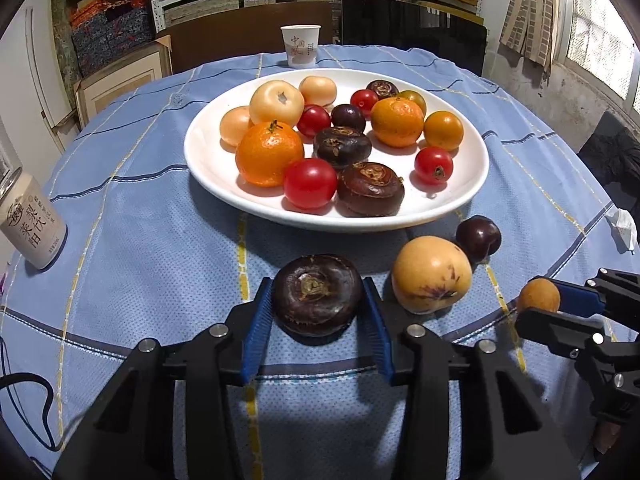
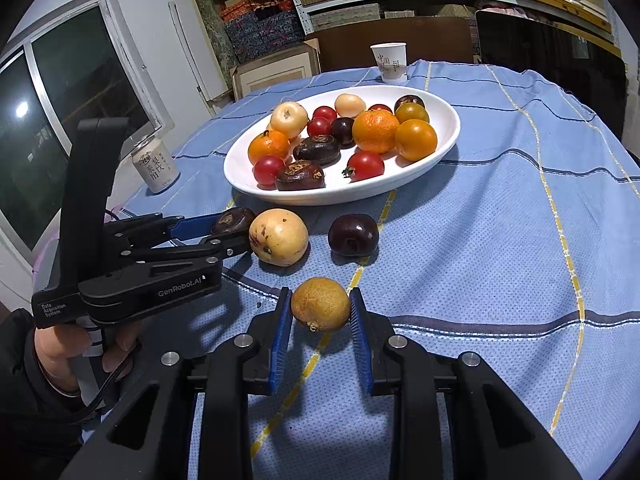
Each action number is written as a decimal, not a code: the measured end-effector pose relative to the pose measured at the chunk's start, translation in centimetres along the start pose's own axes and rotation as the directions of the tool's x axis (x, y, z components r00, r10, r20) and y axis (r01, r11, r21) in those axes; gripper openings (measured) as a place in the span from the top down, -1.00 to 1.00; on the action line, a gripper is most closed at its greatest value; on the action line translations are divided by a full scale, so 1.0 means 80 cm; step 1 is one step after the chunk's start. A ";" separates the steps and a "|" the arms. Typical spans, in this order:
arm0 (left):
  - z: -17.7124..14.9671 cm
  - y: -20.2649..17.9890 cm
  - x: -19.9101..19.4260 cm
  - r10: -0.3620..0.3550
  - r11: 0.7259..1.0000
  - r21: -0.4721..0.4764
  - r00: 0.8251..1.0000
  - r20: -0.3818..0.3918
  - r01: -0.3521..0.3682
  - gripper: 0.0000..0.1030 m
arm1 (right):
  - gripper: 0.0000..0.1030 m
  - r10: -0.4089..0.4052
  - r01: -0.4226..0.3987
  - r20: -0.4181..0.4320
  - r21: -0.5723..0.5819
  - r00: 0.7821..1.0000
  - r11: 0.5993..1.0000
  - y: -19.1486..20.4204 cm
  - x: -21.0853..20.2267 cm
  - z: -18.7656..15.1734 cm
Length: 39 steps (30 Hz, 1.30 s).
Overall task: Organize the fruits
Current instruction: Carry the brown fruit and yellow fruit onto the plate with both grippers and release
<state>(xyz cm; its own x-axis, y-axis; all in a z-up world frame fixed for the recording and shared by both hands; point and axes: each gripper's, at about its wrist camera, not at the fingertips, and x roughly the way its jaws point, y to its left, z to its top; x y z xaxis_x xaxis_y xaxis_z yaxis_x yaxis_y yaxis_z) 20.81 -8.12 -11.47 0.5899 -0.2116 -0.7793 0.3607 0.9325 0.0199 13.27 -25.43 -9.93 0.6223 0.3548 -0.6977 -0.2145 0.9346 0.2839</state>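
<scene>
A dark brown water chestnut (image 1: 318, 296) lies on the blue cloth in front of the white plate (image 1: 208, 160). My left gripper (image 1: 317, 282) is shut on it, a blue pad touching each side. In the right wrist view a small yellow-brown fruit (image 2: 320, 304) sits between the pads of my right gripper (image 2: 320, 292), which is shut on it just above the cloth. Between the two grippers lie a pale yellow fruit (image 1: 431, 274) and a dark plum (image 1: 478, 239). The plate holds oranges, red tomatoes, water chestnuts and pale fruits.
A drink can (image 1: 32, 224) stands at the table's left edge and a paper cup (image 1: 301, 46) behind the plate. A crumpled tissue (image 1: 624, 228) lies at the right. A person's hand (image 2: 60, 344) holds the left gripper's handle. Shelves and boxes stand behind the table.
</scene>
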 end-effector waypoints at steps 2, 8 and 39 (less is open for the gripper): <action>-0.002 0.001 -0.003 0.005 1.000 -0.004 1.000 0.005 -0.005 0.17 | 0.43 0.001 -0.001 0.002 0.001 1.000 1.000 -0.001 -0.001 0.000; -0.019 0.003 -0.023 0.011 1.000 -0.009 1.000 0.022 -0.011 0.17 | 0.44 -0.002 0.002 0.026 -0.001 1.000 1.000 -0.001 -0.008 -0.001; 0.066 0.008 -0.138 -0.032 0.999 0.019 0.980 0.198 0.029 0.17 | 0.44 -0.056 0.096 0.210 -0.183 0.976 0.978 0.031 -0.107 0.091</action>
<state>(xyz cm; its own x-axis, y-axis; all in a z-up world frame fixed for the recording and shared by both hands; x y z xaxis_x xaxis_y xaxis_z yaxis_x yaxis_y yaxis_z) 18.36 -6.74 0.46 0.7092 -0.2955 -0.6401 0.3918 0.9200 0.0093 12.89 -26.36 1.52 0.7776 0.2884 -0.5587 -0.2883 0.9532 0.0907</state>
